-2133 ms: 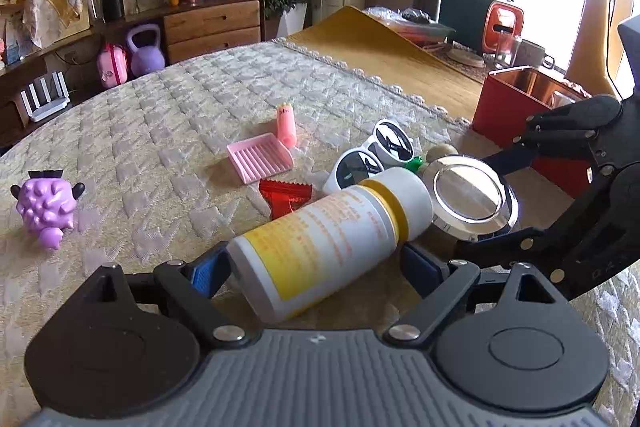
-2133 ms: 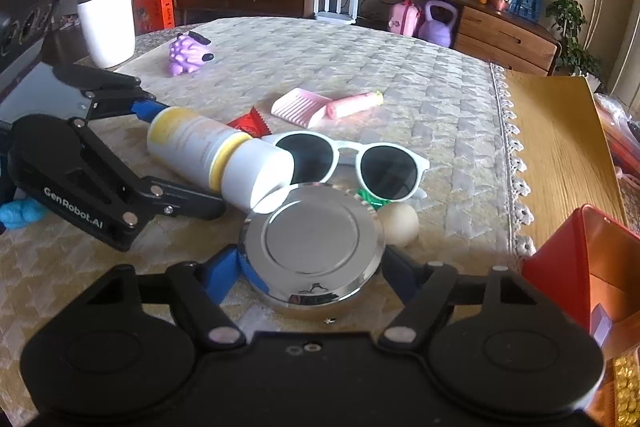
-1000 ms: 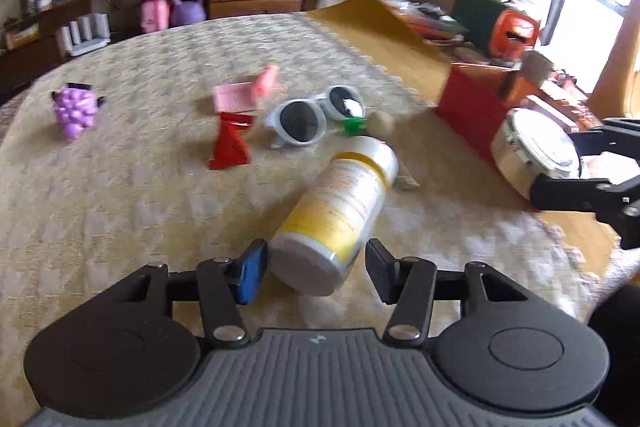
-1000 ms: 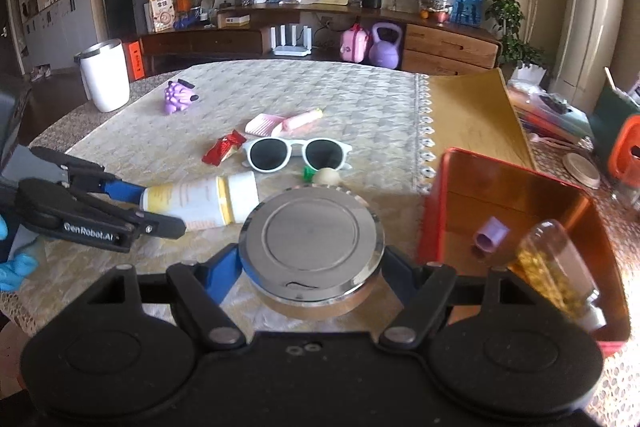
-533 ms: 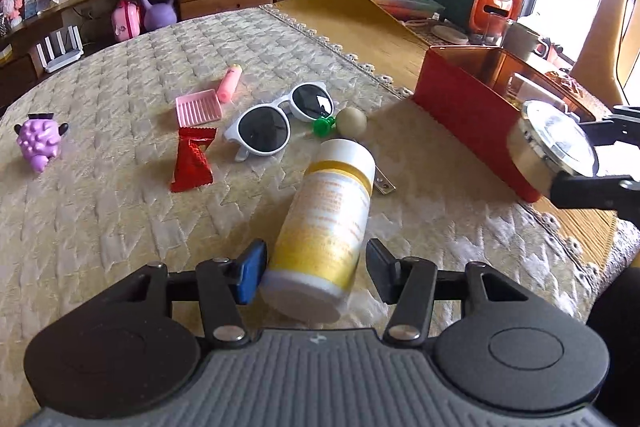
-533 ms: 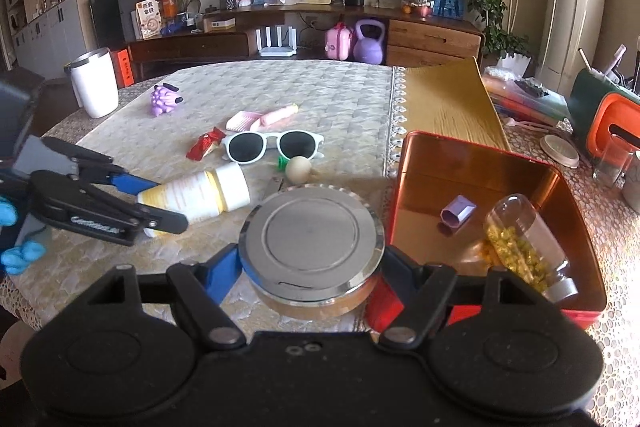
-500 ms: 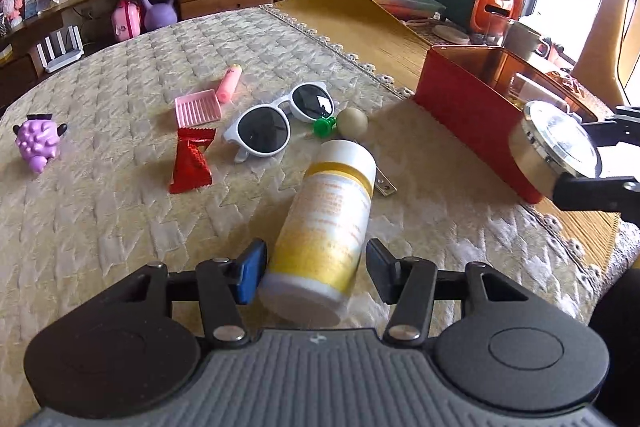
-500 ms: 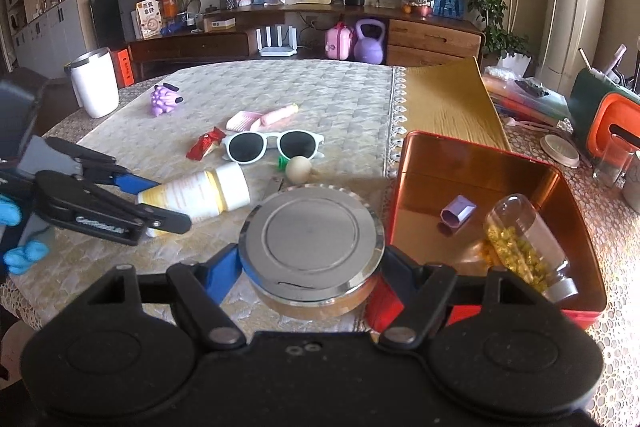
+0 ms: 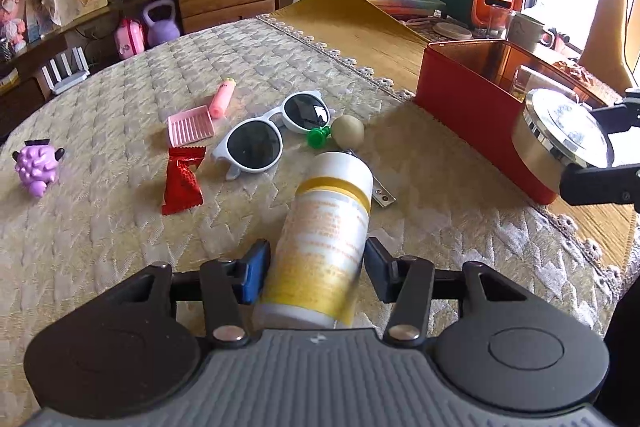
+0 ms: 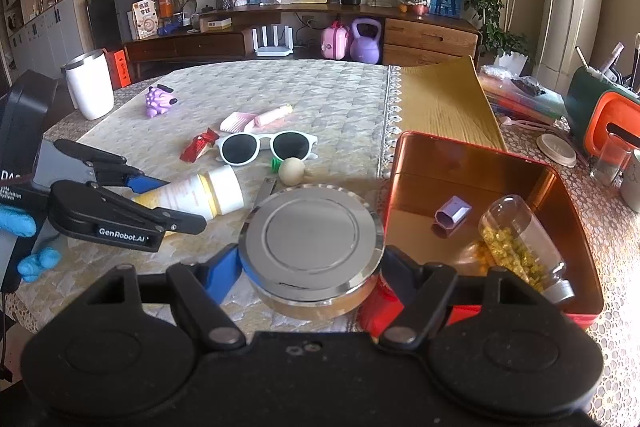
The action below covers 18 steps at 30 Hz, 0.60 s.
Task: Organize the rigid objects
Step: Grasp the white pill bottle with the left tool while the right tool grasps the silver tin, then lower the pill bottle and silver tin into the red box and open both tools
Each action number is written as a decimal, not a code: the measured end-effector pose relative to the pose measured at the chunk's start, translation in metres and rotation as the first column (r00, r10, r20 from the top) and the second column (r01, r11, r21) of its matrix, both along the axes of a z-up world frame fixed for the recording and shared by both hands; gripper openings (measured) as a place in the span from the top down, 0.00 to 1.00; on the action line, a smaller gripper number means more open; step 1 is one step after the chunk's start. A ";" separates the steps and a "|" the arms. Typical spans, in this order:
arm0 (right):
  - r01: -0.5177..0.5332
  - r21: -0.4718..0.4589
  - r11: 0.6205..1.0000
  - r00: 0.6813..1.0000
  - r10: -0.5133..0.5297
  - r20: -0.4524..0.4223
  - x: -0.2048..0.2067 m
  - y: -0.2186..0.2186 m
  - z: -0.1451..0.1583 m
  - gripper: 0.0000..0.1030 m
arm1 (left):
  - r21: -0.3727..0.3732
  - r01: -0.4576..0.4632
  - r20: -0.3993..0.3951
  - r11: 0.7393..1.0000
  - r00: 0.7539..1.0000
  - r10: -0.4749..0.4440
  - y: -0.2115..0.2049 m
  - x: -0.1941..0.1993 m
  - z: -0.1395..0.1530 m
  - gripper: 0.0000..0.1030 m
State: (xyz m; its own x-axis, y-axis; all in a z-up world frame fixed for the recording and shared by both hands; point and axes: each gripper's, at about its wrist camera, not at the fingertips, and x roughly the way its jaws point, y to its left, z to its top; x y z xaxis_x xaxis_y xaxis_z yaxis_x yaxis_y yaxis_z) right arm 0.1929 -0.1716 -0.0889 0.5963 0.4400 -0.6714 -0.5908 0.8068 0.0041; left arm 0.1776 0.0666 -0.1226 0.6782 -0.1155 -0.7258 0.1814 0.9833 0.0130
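Left gripper (image 9: pixel 314 269): jaws have just been closing on the white and yellow bottle (image 9: pixel 324 235); both pads sit against its lower sides, gripping it near the base.
Bottle: points away from the left camera, white cap far end, above the quilted cloth of the desk (image 9: pixel 120 227); whether its underside touches the cloth cannot be told.
Right gripper (image 10: pixel 310 267): jaws wide, clamped on the round metal tin (image 10: pixel 311 239), which is held flat, lid up, at the near left corner of the red box (image 10: pixel 576 203).
Red box: on the desk's right part; holds a clear bottle of yellow pieces (image 10: pixel 520 247) and a small purple piece (image 10: pixel 452 213).
Loose on cloth: white sunglasses (image 9: pixel 272 135), beige ball (image 9: pixel 348 131) touching a green peg (image 9: pixel 318 137), red packet (image 9: pixel 182 181), pink comb (image 9: pixel 190 125), pink tube (image 9: pixel 222 99), purple toy (image 9: pixel 38 167).
Hand: blue-gloved fingers (image 10: pixel 24 239) on the left gripper's handle.
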 end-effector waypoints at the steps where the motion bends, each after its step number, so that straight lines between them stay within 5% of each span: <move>1: 0.001 0.000 1.000 1.000 -0.001 0.000 0.000 0.000 0.000 0.26 | 0.003 -0.005 -0.001 1.000 1.000 0.005 -0.001 0.000 0.000 0.52; 18: 0.094 0.016 0.995 0.994 -0.095 0.054 0.009 -0.040 0.025 0.26 | -0.096 -0.061 -0.053 0.994 0.997 0.056 -0.018 0.006 0.024 0.57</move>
